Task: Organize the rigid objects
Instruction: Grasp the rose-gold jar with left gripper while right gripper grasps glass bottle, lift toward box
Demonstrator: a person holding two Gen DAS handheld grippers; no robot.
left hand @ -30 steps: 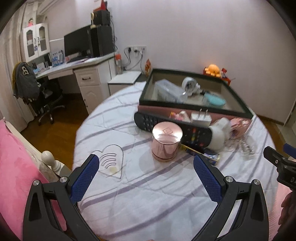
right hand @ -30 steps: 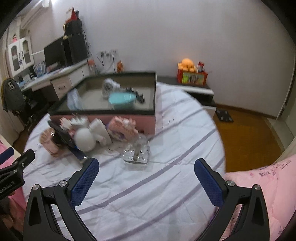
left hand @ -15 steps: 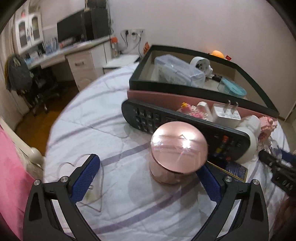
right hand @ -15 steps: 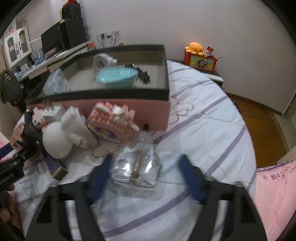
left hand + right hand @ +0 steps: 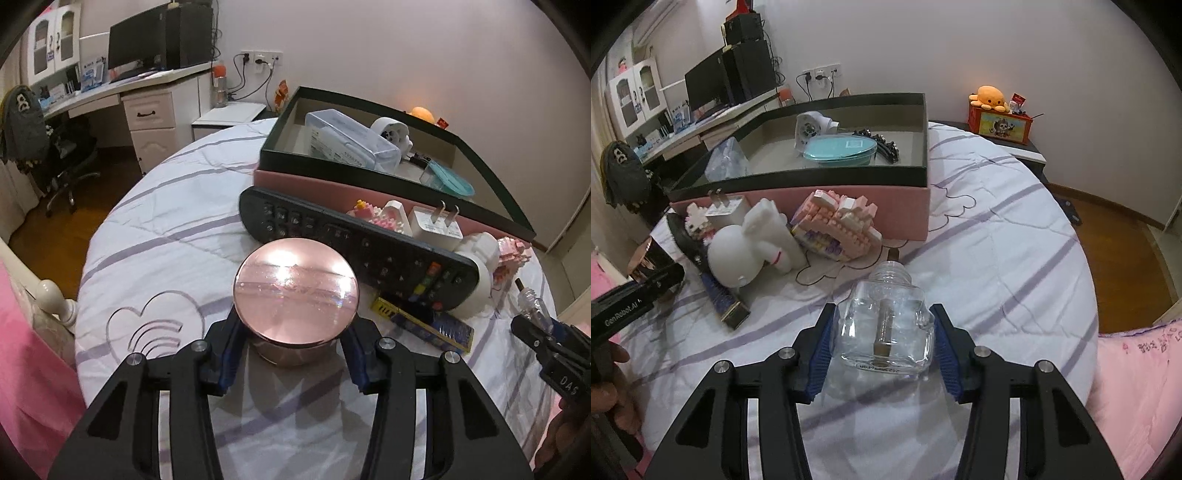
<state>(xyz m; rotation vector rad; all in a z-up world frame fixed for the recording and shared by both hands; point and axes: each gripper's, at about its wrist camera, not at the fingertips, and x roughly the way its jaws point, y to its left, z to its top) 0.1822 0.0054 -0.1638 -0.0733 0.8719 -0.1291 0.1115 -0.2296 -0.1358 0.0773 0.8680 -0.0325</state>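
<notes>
Left gripper (image 5: 291, 352) has just been closing and its blue pads (image 5: 231, 341) now sit right up against both sides of the pink jar (image 5: 295, 295), so it's clamped on it, with the jar standing upright on the striped sheet (image 5: 166, 236). Same story on the right: the right gripper (image 5: 882, 339) has just been closing on the glass bottle (image 5: 886, 325), which lies on its side between the pads (image 5: 822, 345), neck pointing away toward the box; the pads look pressed on its flat sides. Just past the jar there's a black remote (image 5: 354, 243) propped at an angle, with a white charger (image 5: 436, 225) behind it and a small dark blue-and-yellow box (image 5: 424, 321) beside the jar. Near the bottle sit a white bunny (image 5: 746, 247) and a pink brick model (image 5: 838, 221), both right in front of the big box (image 5: 798, 199), pink sides, dark rim. Inside it are a teal lid (image 5: 842, 147), a white gadget (image 5: 809, 129) and a clear container (image 5: 351, 140).
</notes>
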